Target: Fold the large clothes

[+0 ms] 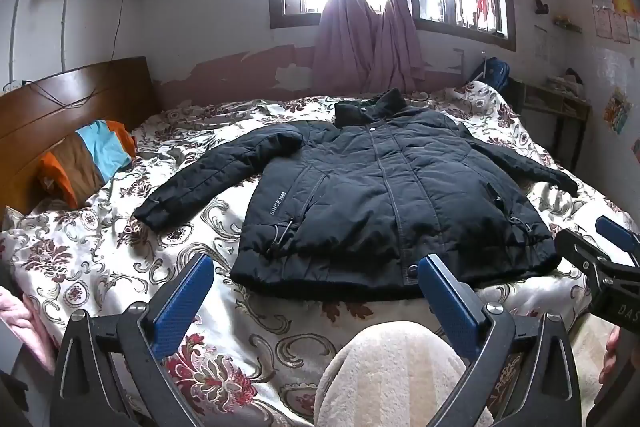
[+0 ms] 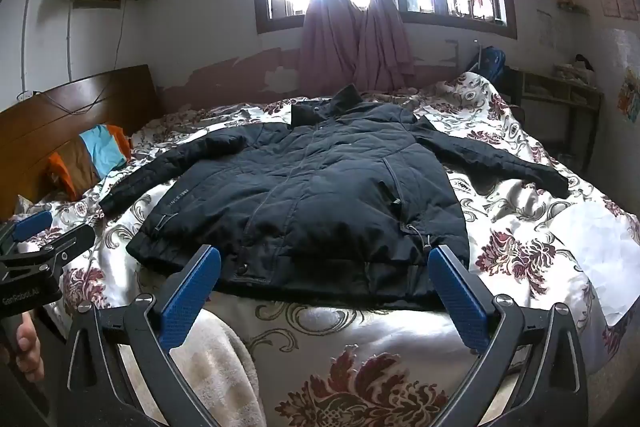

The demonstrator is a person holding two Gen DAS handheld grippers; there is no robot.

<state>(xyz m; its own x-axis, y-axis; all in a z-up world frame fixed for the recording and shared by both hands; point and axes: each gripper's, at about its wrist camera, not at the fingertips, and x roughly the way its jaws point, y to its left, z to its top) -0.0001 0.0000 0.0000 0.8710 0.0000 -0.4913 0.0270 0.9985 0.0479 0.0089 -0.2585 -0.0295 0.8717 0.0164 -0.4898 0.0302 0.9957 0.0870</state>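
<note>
Black padded jacket [image 1: 384, 195] flat, sleeves spread

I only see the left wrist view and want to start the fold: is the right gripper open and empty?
Observer: Yes. In the right wrist view the right gripper stands wide open, with nothing gripped between its pads.
Operator: Anything on the bed to the right of the jacket, behind that gripper?
Observer: A white sheet lies on the bedspread there, near the end of the jacket sleeve; I cannot tell whether they touch.
</note>
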